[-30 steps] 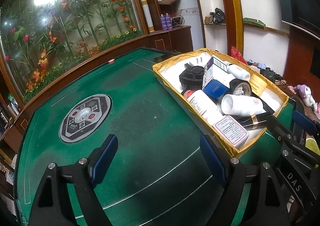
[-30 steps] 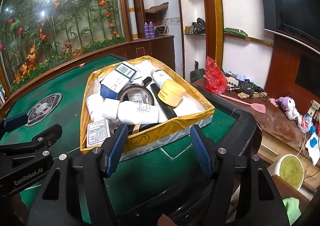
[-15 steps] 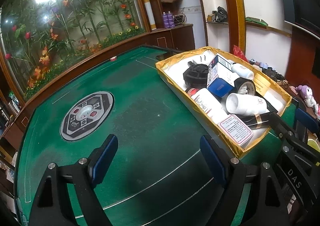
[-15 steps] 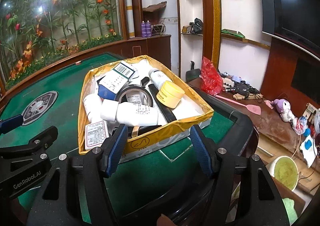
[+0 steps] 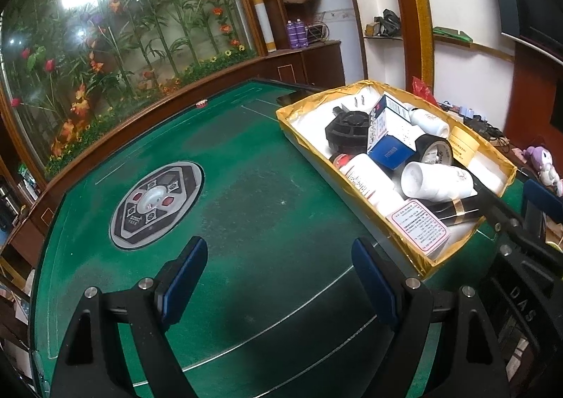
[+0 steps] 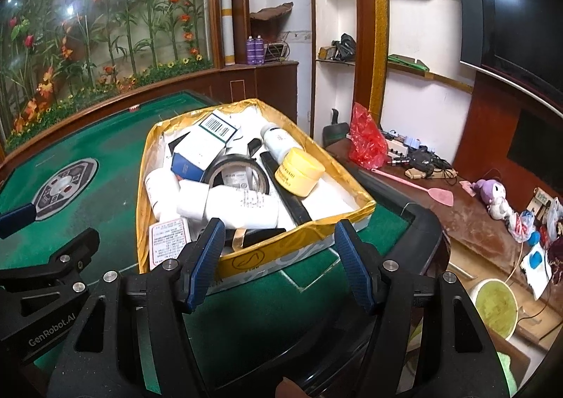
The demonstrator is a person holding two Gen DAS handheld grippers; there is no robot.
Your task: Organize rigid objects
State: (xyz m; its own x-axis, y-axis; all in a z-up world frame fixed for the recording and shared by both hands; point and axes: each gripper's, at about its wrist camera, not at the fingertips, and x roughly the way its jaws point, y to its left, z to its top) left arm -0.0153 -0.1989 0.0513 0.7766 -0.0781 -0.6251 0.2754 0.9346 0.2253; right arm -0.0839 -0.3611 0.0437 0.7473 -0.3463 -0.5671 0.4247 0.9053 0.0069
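Note:
A gold-edged cardboard box (image 5: 394,243) (image 6: 292,250) stands on the right part of the green felt table (image 5: 246,208). It holds several rigid items: a blue-and-white carton (image 6: 202,151), a black tape roll (image 6: 235,171), a yellow jar (image 6: 299,171), white bottles (image 6: 242,204) and a black round part (image 5: 346,132). My left gripper (image 5: 278,278) is open and empty over bare felt, left of the box. My right gripper (image 6: 279,266) is open and empty just before the box's near wall.
A round grey control panel (image 5: 156,199) is set into the table's middle. The table's dark raised rim (image 6: 415,222) runs right of the box. Beyond it a low wooden bench (image 6: 457,215) carries clutter, a pink fly swatter and a plush toy.
Both views have shifted only slightly; the box sits a little farther and higher in the frames. Both grippers stay open and empty.

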